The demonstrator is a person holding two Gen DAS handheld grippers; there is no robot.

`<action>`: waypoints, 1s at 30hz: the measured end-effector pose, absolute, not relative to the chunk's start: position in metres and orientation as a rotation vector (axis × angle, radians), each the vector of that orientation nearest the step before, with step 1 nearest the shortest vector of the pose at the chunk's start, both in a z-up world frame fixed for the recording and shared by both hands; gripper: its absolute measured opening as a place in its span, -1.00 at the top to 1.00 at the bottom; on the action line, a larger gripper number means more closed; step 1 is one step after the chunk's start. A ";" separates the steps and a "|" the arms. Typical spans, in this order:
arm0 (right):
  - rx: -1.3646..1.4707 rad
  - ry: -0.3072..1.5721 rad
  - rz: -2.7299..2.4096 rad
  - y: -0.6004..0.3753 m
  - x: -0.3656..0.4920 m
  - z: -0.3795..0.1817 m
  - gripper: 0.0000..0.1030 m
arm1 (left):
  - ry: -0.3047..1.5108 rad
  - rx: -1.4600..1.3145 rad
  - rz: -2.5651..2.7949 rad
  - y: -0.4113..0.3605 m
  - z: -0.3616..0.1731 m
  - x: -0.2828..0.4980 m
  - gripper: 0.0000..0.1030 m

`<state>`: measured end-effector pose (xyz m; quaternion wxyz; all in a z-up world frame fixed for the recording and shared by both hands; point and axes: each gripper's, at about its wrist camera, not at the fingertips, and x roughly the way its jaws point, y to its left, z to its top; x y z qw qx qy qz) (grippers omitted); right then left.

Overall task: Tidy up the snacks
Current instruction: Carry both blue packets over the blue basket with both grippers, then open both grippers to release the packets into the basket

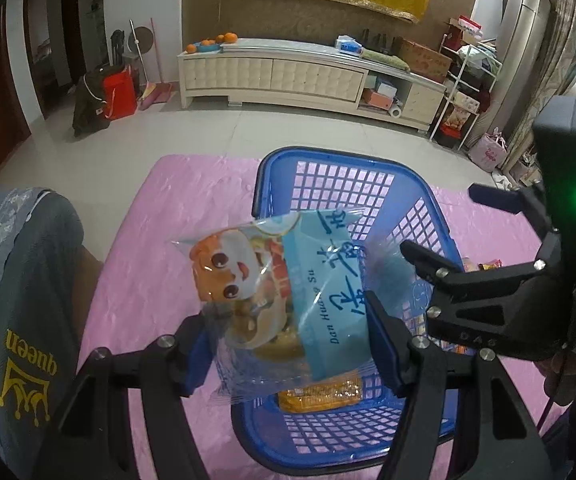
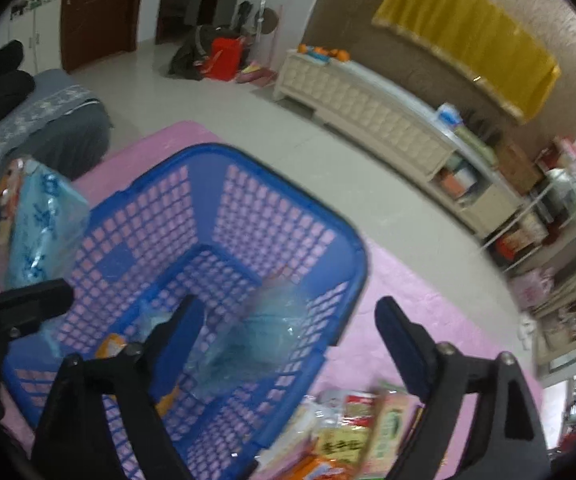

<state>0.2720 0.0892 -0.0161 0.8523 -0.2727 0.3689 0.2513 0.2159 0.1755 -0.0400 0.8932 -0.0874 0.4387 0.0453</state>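
My left gripper is shut on a clear snack packet with a cartoon face and a blue label, holding it over the blue lattice basket. An orange packet lies on the basket floor. At the right of this view, my right gripper hangs open above the basket. In the right wrist view its jaws stand wide over the basket. A blurred blue translucent packet sits below them, clear of the pads. The held packet shows at the left edge.
The basket stands on a pink tablecloth. Several loose snack packets lie on the cloth to the basket's right. A grey cushioned seat is close on the left. A cream cabinet lines the far wall beyond open tiled floor.
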 end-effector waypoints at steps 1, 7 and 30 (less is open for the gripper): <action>-0.563 0.780 0.530 0.087 0.271 -0.015 -0.82 | 0.910 -0.180 0.093 0.175 -0.039 0.215 -0.24; -0.456 0.844 0.538 0.066 0.271 -0.004 -0.83 | 0.902 -0.180 0.086 0.172 -0.031 0.208 -0.24; -0.375 0.833 0.464 0.023 0.290 0.001 -0.83 | 0.954 -0.134 -0.018 0.141 -0.036 0.272 -0.26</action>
